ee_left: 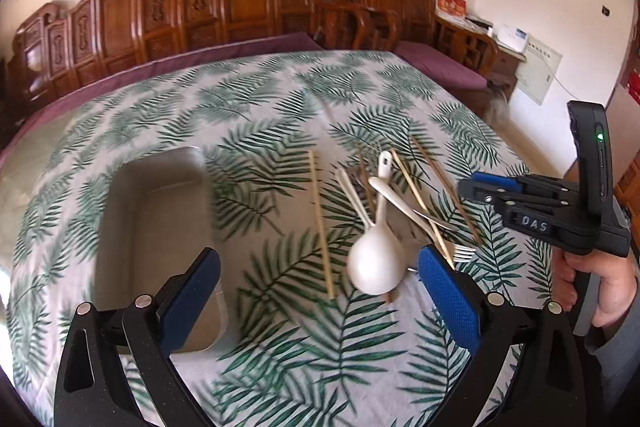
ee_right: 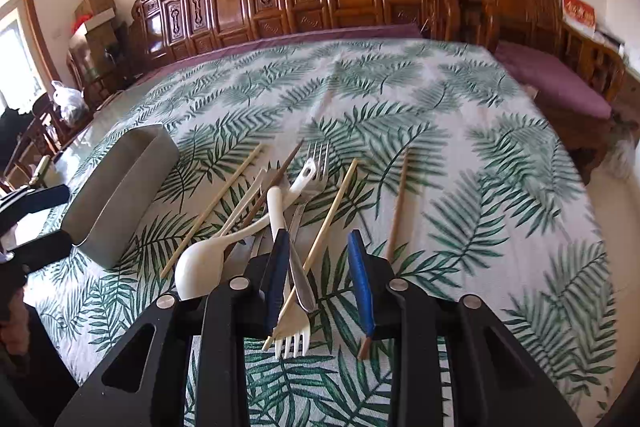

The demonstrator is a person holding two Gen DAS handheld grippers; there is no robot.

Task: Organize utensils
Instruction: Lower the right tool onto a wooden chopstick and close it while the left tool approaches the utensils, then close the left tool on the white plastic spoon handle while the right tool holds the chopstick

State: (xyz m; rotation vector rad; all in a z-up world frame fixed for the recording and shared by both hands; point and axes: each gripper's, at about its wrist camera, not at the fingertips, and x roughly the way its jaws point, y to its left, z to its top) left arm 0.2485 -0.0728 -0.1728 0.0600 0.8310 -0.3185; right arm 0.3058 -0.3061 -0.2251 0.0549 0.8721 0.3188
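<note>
We see the heap of white plastic spoons, forks and wooden chopsticks (ee_right: 280,219) lying on the leaf-print tablecloth (ee_right: 460,155), beside the grey metal tray (ee_left: 156,227). Our right gripper (ee_right: 322,279) hangs partly spread above it, pinching nothing; our left gripper (ee_left: 320,291) gapes wide.

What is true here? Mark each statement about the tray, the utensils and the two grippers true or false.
1. The metal tray has nothing in it. True.
2. The utensils lie in a neat row. False: they lie in a heap, crossing one another, beside the tray.
3. The left gripper grips a chopstick. False: its jaws stand wide open and hold nothing.
4. A white fork lies in the gap of the right gripper. True, though the pads do not press on it.
5. The tablecloth is plain. False: it has a green leaf print.
</note>
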